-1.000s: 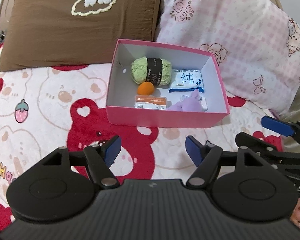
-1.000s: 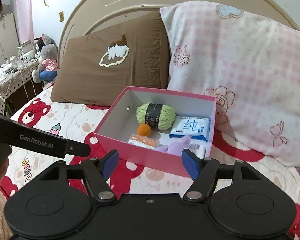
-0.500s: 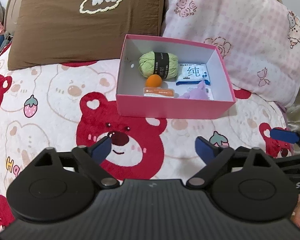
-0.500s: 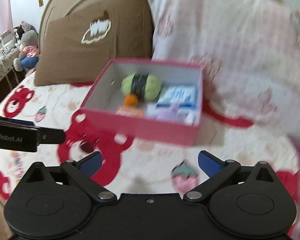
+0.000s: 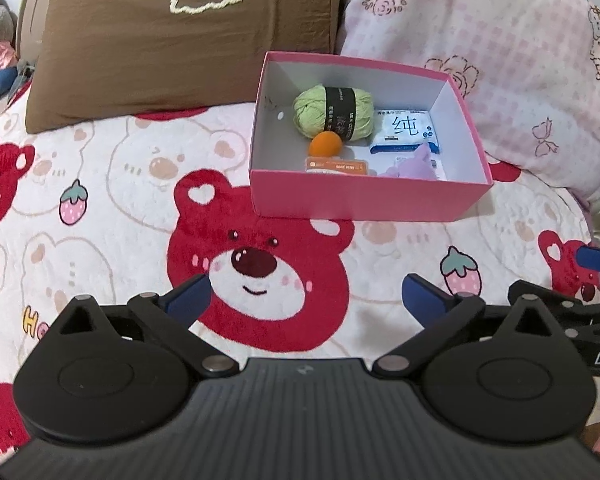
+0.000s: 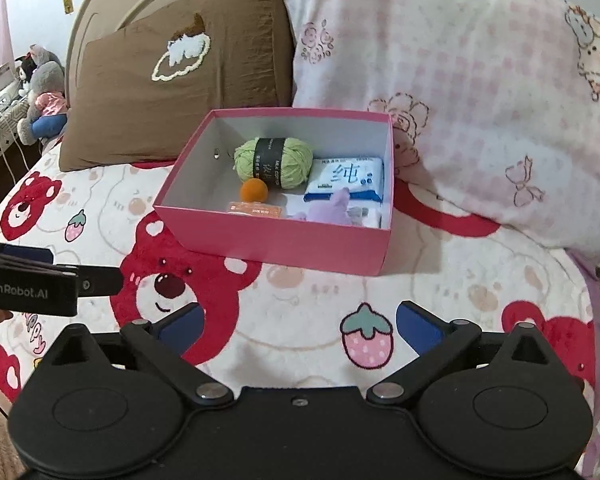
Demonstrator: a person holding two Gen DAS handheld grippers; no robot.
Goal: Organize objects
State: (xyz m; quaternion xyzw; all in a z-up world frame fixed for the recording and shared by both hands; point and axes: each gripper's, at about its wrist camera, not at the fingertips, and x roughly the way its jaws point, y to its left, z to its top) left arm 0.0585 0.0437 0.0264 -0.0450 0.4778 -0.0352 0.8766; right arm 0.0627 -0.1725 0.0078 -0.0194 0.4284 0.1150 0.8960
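**Box packed, both grippers empty**

Items sit gathered in the pink box (image 5: 364, 200) at the bed's head edge, against the pillows — green yarn (image 5: 332, 110), orange ball (image 5: 325, 145), tissue pack (image 5: 406, 134), purple toy (image 5: 418, 162). Left gripper (image 5: 306, 300), jaws opening, and right gripper (image 6: 298, 324), jaws spread wide, hold nothing — seemingly finished.

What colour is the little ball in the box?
Orange. The little ball shows best in the right wrist view.

left wrist view: sits behind its own tool (image 5: 306, 300), looks forward and down across the bed (image 5: 100, 216) toward the pink box (image 5: 364, 200) – fairly near
right wrist view: same tilt, from further right – box (image 6: 276, 240) nearer
shared: box, brown pillow (image 5: 180, 40), pink pillow (image 6: 460, 100), bear blanket
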